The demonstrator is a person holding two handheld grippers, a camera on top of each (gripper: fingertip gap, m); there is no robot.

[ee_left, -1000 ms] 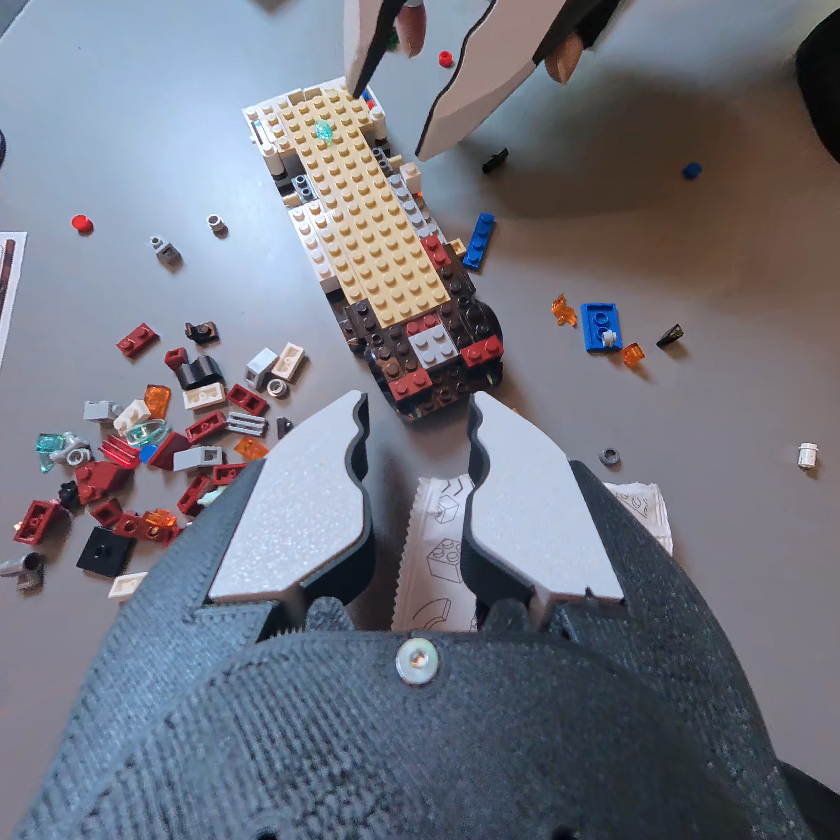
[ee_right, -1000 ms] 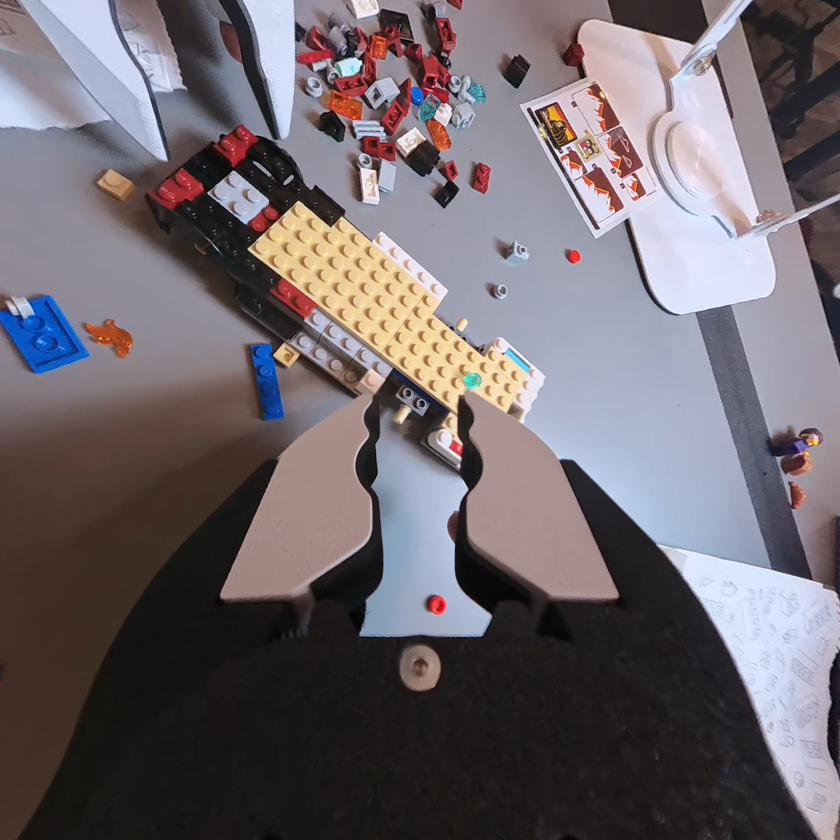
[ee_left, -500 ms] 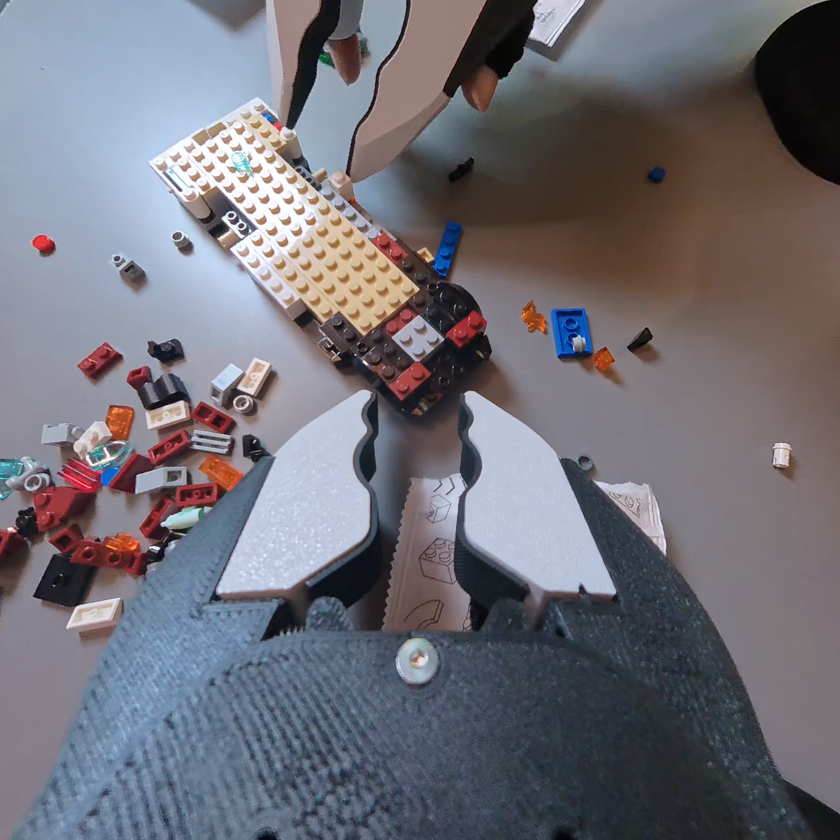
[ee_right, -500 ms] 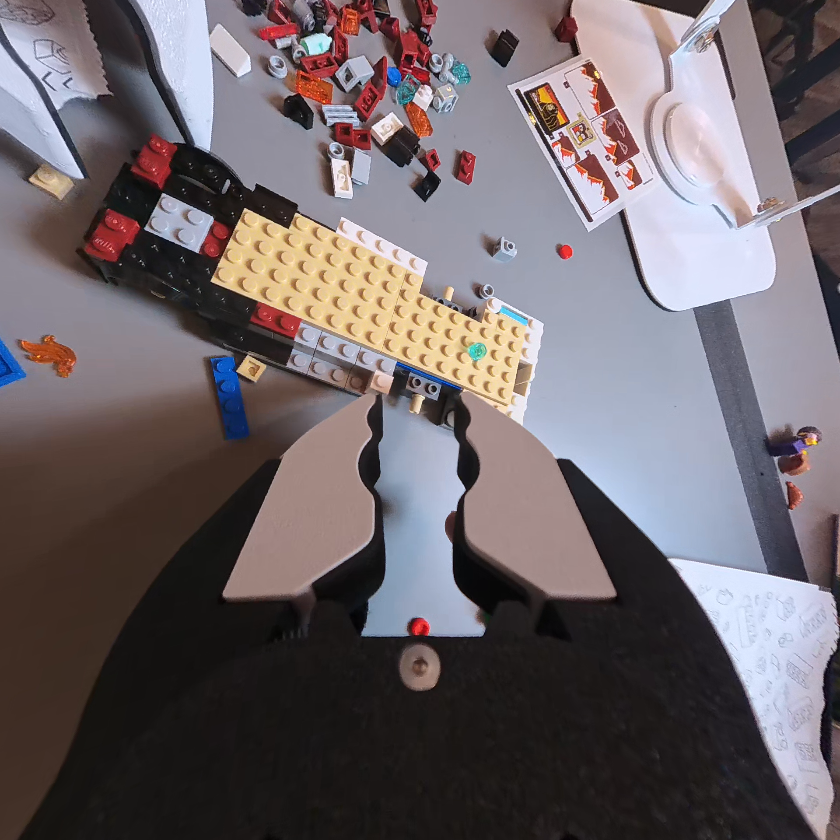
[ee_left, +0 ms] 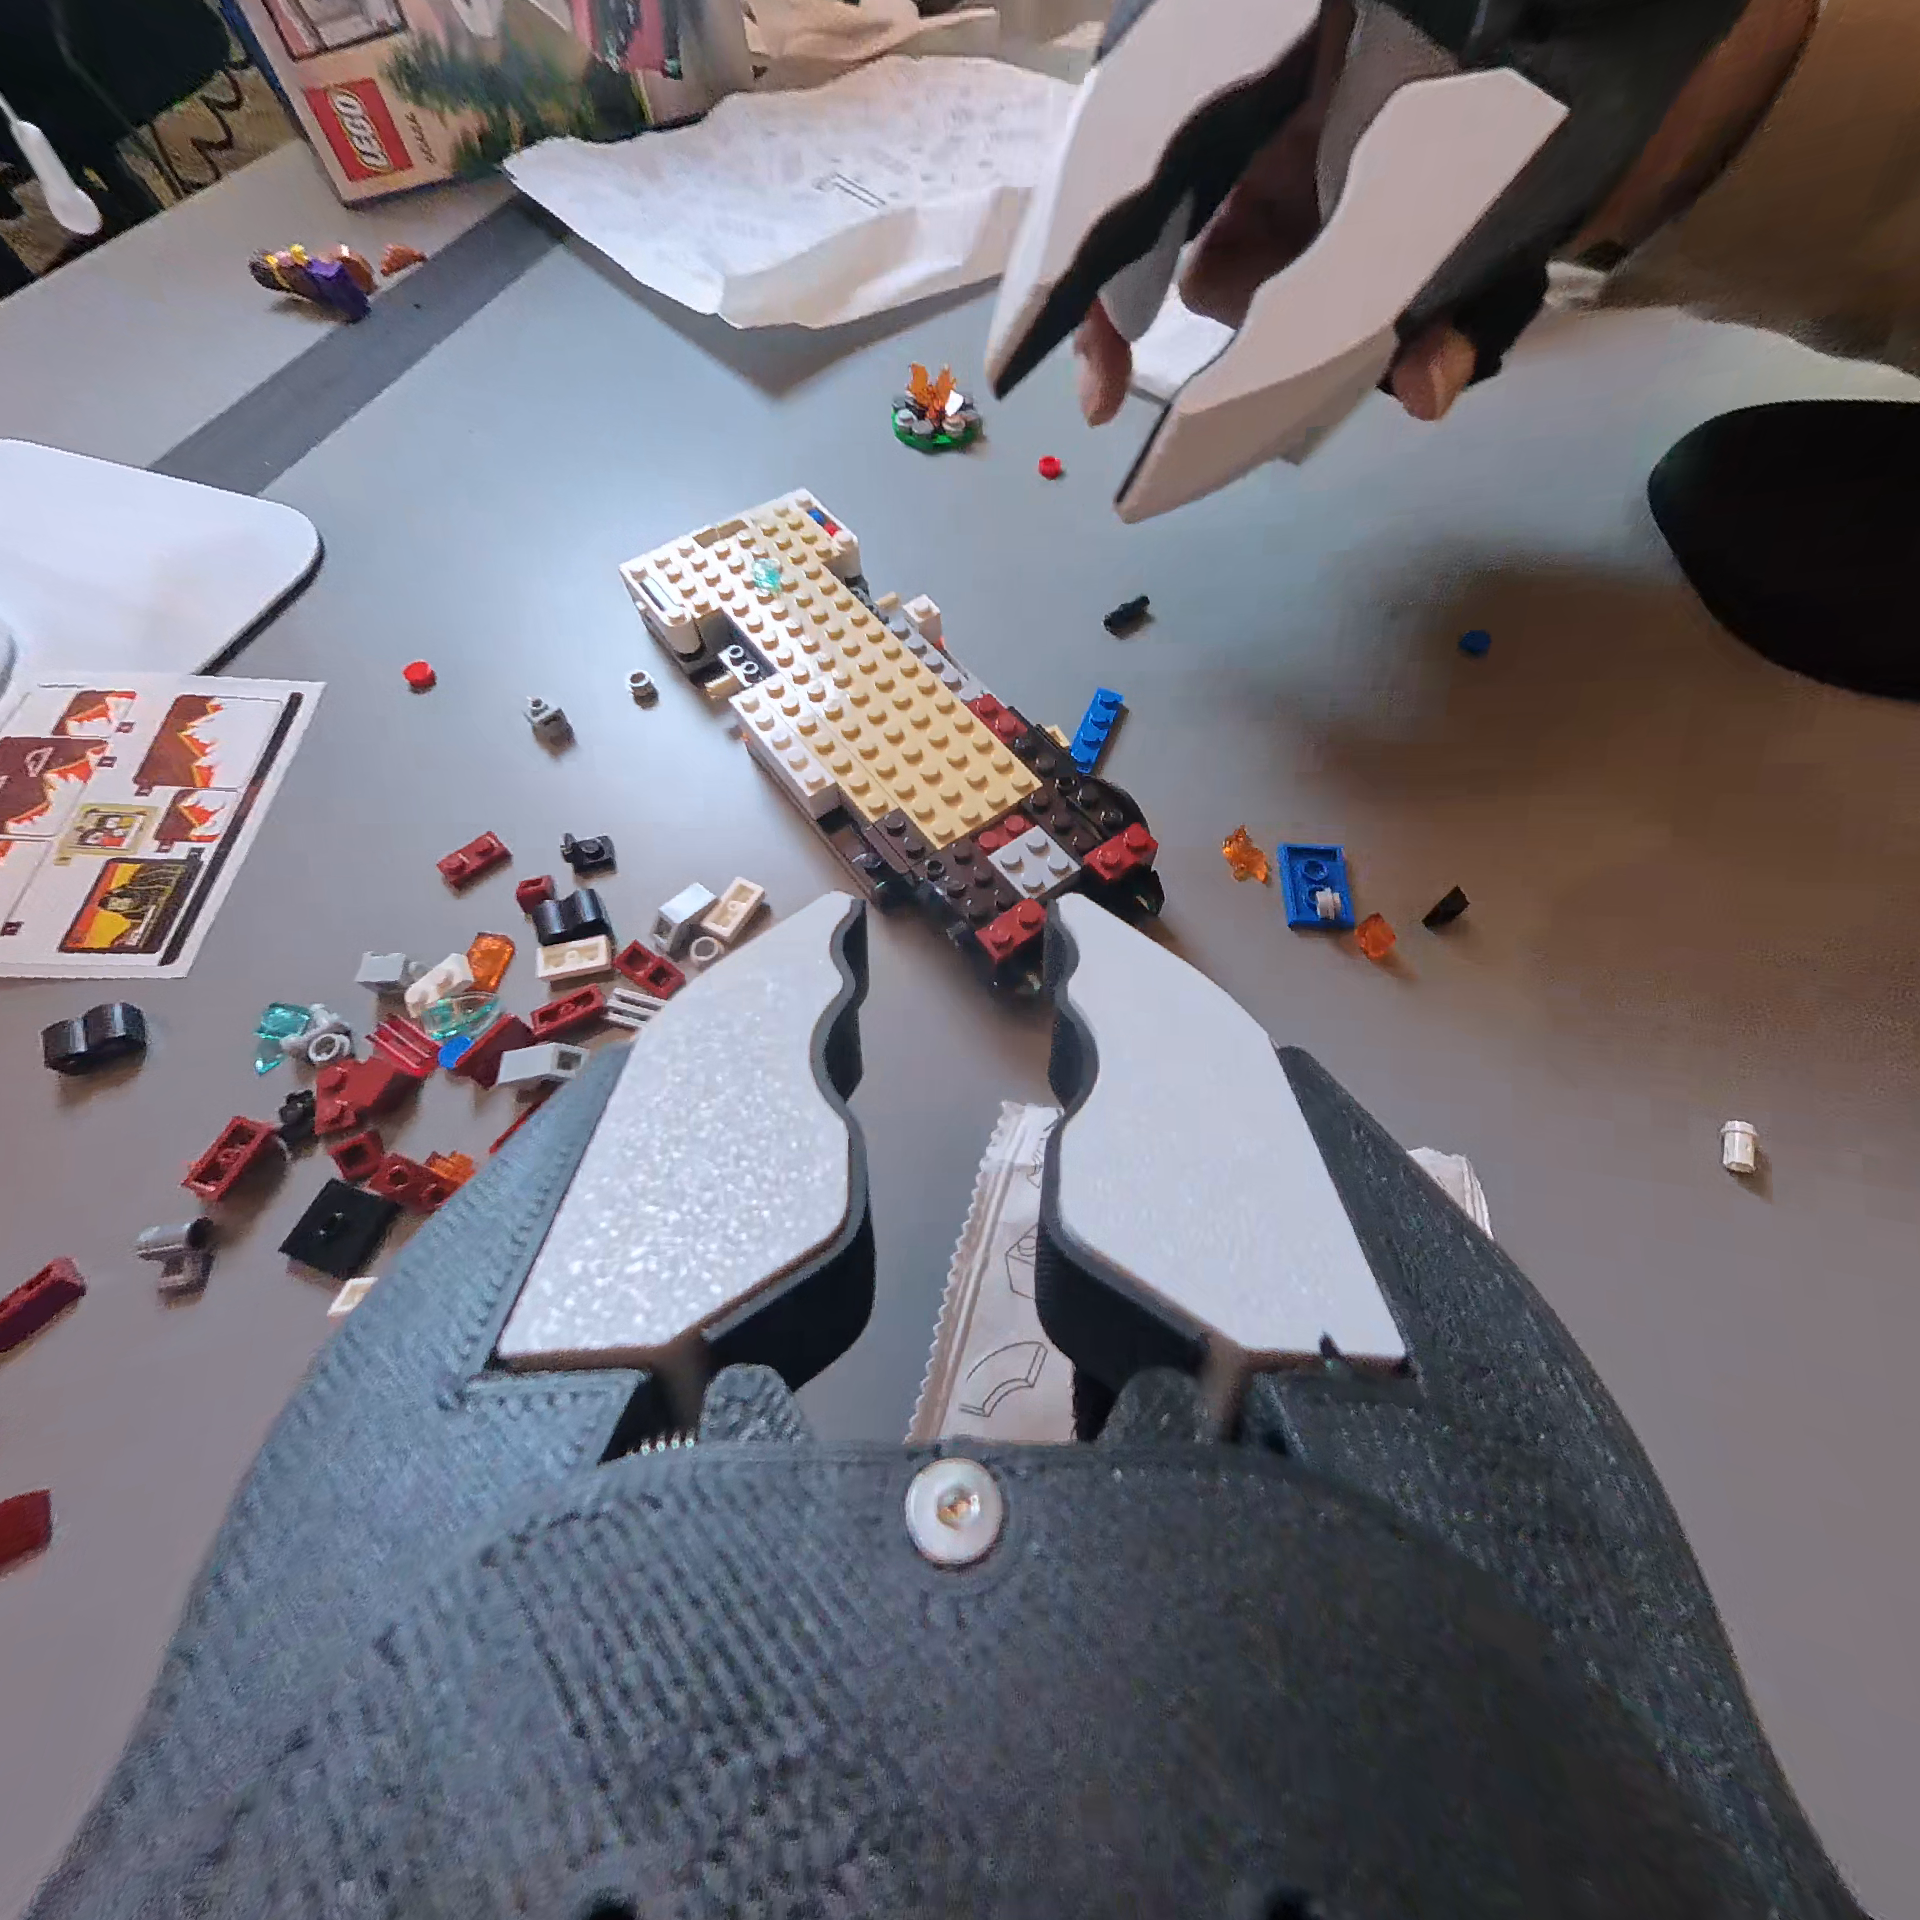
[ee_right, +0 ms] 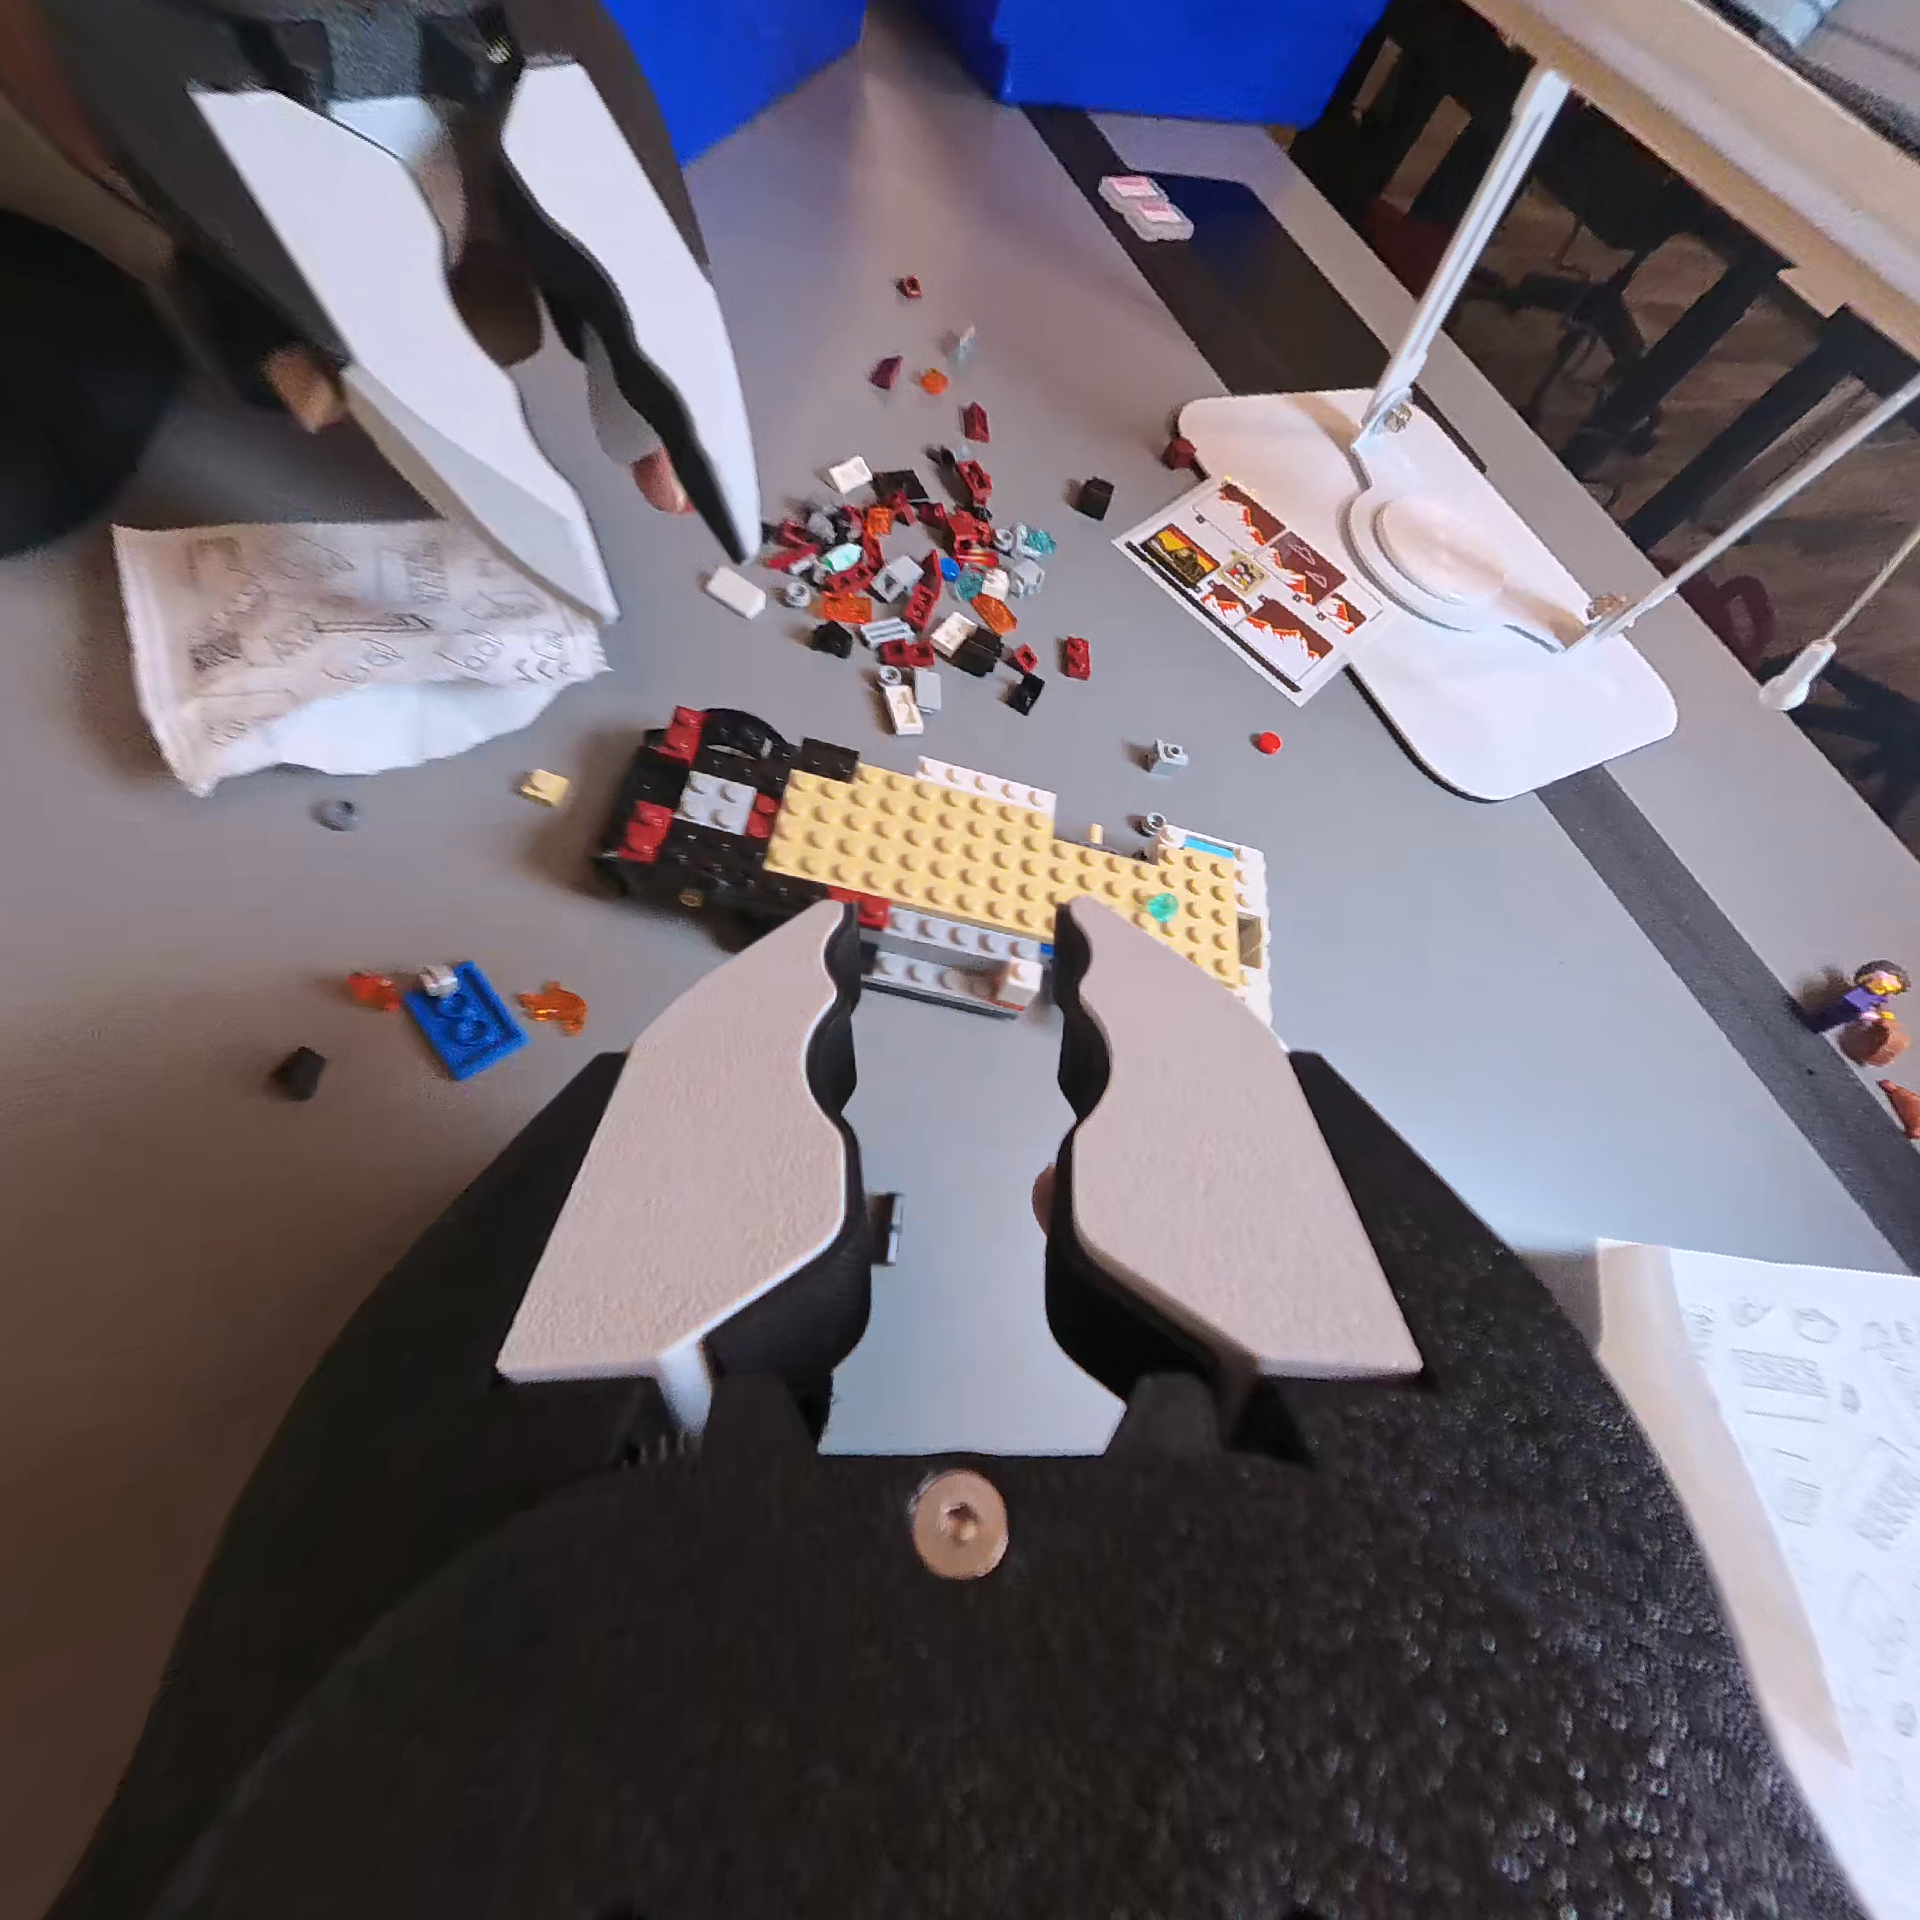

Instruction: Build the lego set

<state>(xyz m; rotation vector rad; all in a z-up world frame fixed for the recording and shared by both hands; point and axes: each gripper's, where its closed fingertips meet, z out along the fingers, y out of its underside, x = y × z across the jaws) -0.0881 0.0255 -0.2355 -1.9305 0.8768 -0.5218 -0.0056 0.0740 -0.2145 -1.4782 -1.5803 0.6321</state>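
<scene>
Left hand-held gripper (ee_left: 956, 914): jaws apart, nothing between them, raised over the grey table (ee_left: 1558, 935), tips just beside the dark red-and-black end of the brick model (ee_left: 883, 717). Right hand-held gripper (ee_right: 956, 920): jaws apart, bare as well, above the table near the model's long grey-and-white side. Loose bricks (ee_left: 468, 997) scattered left of the model; blue plate (ee_left: 1314, 883) and orange bits to its right; sticker sheet (ee_left: 114, 821) at far left; paper bag (ee_right: 343, 644) beyond.

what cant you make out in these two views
- Left wrist view: white printed bag mostly hidden under the left tool.
- Right wrist view: the brick model's near edge is motion-blurred and partly behind the right tool.
- Right wrist view: small figure is too small to make out.
</scene>
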